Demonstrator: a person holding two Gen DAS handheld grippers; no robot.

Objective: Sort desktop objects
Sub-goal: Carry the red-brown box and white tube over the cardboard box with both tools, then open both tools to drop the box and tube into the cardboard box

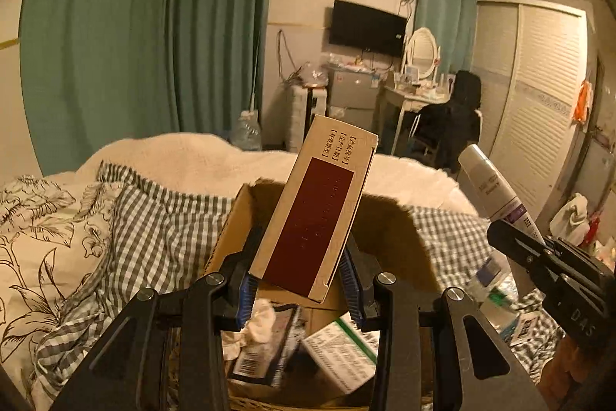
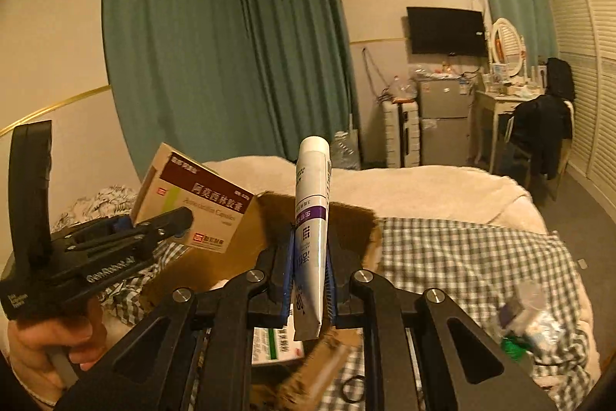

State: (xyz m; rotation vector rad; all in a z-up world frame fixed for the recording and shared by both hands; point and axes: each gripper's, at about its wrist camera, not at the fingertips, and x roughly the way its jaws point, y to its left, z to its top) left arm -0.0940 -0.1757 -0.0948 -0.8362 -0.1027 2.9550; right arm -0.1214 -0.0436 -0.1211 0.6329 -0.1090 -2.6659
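My left gripper [image 1: 302,286] is shut on a tan medicine box with a dark red panel [image 1: 315,210], which tilts up over an open cardboard box [image 1: 238,218] on the bed. Inside that cardboard box lie a green-and-white packet [image 1: 338,345], a crumpled tissue [image 1: 258,326] and a dark barcoded packet [image 1: 265,353]. My right gripper [image 2: 310,280] is shut on a white tube with a purple band [image 2: 312,226], cap pointing up. The right wrist view shows the left gripper [image 2: 161,226] and the medicine box [image 2: 192,199] at the left; the left wrist view shows the tube [image 1: 496,191] at the right.
The bed carries a grey checked sheet [image 2: 462,257], a leaf-print quilt [image 1: 42,237] and a cream blanket [image 1: 184,156]. A plastic-wrapped bundle [image 2: 535,330] and a black ring [image 2: 352,388] lie on the sheet at the right. A hand [image 2: 50,345] holds the left gripper's handle.
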